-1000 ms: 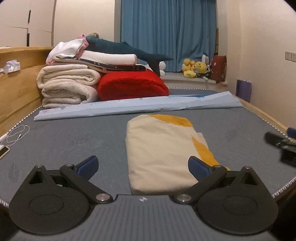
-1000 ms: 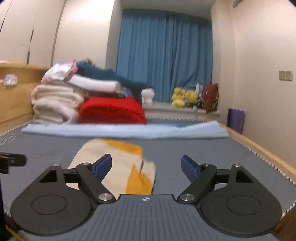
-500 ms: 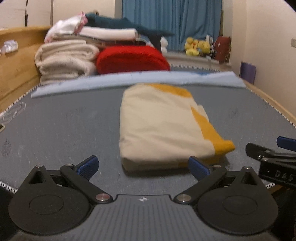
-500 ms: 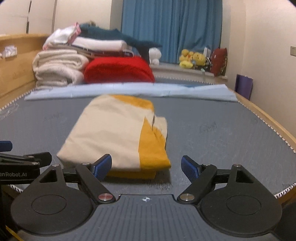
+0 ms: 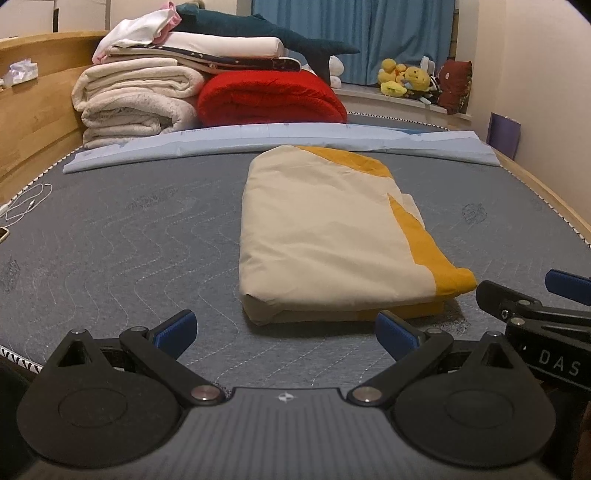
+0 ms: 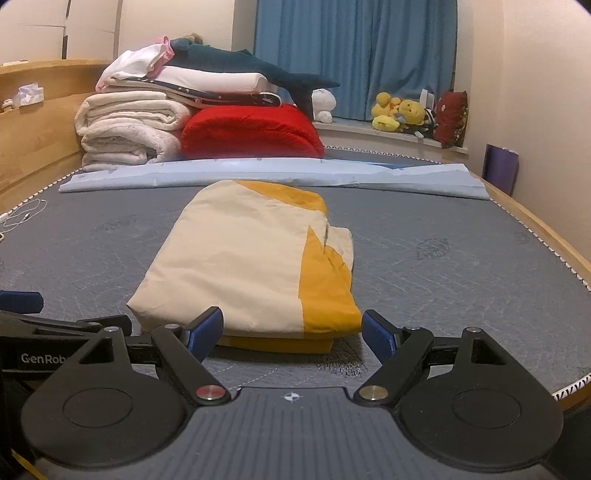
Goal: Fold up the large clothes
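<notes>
A cream and mustard-yellow garment (image 5: 325, 236) lies folded into a thick rectangle on the grey mattress (image 5: 122, 236); it also shows in the right wrist view (image 6: 251, 266). My left gripper (image 5: 284, 332) is open and empty, just short of the fold's near edge. My right gripper (image 6: 293, 334) is open and empty, close to the near right corner of the fold. The right gripper shows at the right edge of the left wrist view (image 5: 535, 314), and the left gripper at the left edge of the right wrist view (image 6: 55, 325).
A folded light-blue sheet (image 5: 277, 142) lies across the mattress behind the garment. Stacked white blankets (image 5: 136, 103), a red blanket (image 5: 269, 99) and a plush shark (image 5: 266, 33) sit at the back left. A white cable (image 5: 26, 203) lies at the left edge. A wooden bed frame (image 5: 546, 192) borders the right side.
Both grippers have drawn back toward the near edge of the mattress and tilted down, so the whole folded garment is now in view. Both stay open.
</notes>
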### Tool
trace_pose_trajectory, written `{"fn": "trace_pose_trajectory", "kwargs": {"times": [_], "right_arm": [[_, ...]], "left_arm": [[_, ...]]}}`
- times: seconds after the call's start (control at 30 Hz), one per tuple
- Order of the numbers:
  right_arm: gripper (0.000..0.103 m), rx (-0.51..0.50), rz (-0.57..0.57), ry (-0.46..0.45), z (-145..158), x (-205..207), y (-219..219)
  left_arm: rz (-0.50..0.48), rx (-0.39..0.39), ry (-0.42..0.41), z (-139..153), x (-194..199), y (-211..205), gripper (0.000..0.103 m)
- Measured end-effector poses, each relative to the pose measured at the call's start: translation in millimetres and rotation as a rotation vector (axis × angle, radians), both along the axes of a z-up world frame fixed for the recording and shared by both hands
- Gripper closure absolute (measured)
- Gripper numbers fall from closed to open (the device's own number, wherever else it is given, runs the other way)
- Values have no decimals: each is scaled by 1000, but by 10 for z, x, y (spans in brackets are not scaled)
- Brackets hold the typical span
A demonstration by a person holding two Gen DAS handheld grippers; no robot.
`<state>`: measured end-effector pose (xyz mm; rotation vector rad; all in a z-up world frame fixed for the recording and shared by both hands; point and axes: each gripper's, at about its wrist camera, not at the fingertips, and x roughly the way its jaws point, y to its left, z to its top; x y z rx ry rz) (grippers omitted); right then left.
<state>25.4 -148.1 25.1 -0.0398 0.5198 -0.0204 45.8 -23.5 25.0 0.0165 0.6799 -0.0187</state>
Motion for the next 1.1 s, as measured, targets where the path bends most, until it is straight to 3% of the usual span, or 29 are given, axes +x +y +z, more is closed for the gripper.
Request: {"fn": "trace_pose_trajectory", "kwargs": {"times": [1.1], "right_arm": [[20,-1,4,3,-26,-9,-29]], "left_arm": [[-2,-2,0,-8,-4,-33,0]]}}
